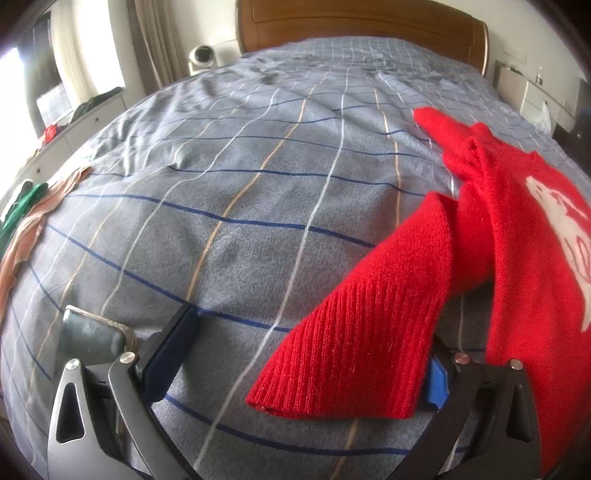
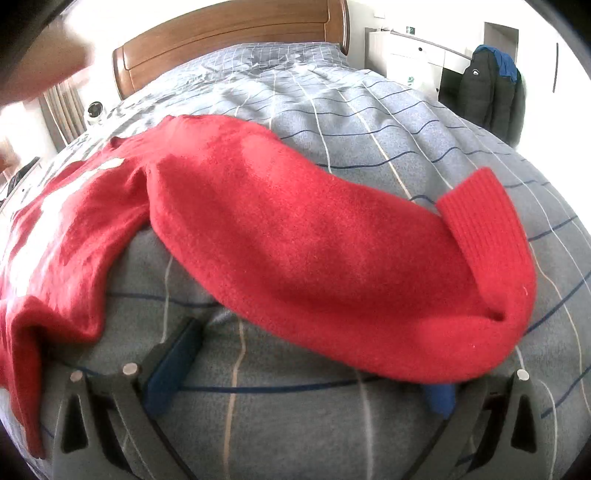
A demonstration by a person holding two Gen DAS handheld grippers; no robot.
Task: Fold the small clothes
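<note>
- The red sweater [image 1: 524,229] lies spread on the bed [image 1: 258,184], on its grey checked cover, and we see a white pattern [image 1: 561,221] on its front.
- Our left hand-held gripper [image 1: 299,350] is spread wide; the ribbed cuff of one sleeve [image 1: 351,350] lies between its fingers and covers part of the right one.
- Our right hand-held gripper [image 2: 306,373] is spread too, low over the cover, with the other sleeve [image 2: 332,258] draped across in front and its cuff [image 2: 480,218] folded back.
- Green and peach clothes [image 1: 26,218] lie at the bed's left edge.
- A wooden headboard [image 1: 362,26] stands at the far end.
</note>
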